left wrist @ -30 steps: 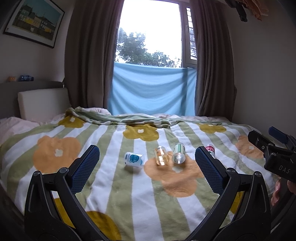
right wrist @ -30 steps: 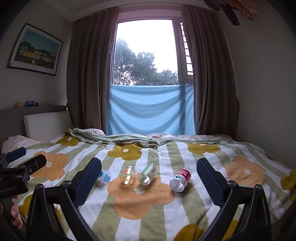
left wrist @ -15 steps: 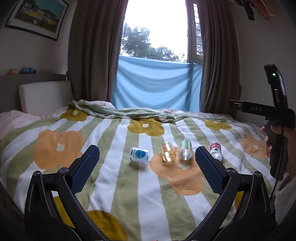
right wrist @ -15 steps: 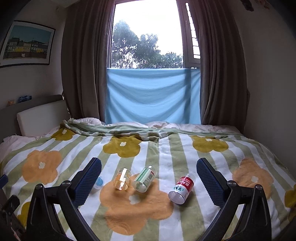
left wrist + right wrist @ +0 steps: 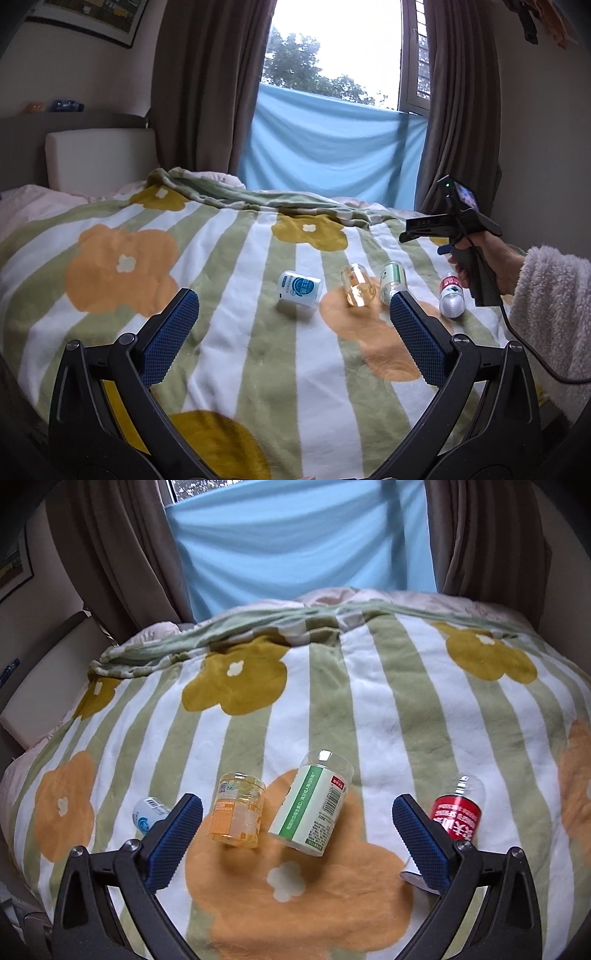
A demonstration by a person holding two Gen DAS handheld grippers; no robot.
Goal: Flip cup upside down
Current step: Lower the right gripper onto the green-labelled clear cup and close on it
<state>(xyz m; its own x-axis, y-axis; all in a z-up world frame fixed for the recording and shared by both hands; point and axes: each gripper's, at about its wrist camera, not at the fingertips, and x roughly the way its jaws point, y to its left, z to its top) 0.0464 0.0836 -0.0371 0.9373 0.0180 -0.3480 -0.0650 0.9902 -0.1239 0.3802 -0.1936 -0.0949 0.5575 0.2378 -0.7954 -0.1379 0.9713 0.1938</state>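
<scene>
My left gripper hangs level above the near part of the flowered blanket, jaws spread wide with nothing between the blue pads. Four cut bottle-cups lie on their sides in a row on the blanket. I take the orange flower as my mark: the amber cup lies on its left edge, the green-label cup on its top, tilted with its clear closed end pointing away from me. The blue-label cup is left of the flower, apart from the amber one; the red-label cup is right of it, partly behind my right pad.

My right gripper is pitched down toward the flower, jaws wide open and empty, bracketing the amber and green-label cups from above the blanket; I cannot tell how far above it. In the left view, the right hand grips the handle, wrist in a fluffy white sleeve.
</scene>
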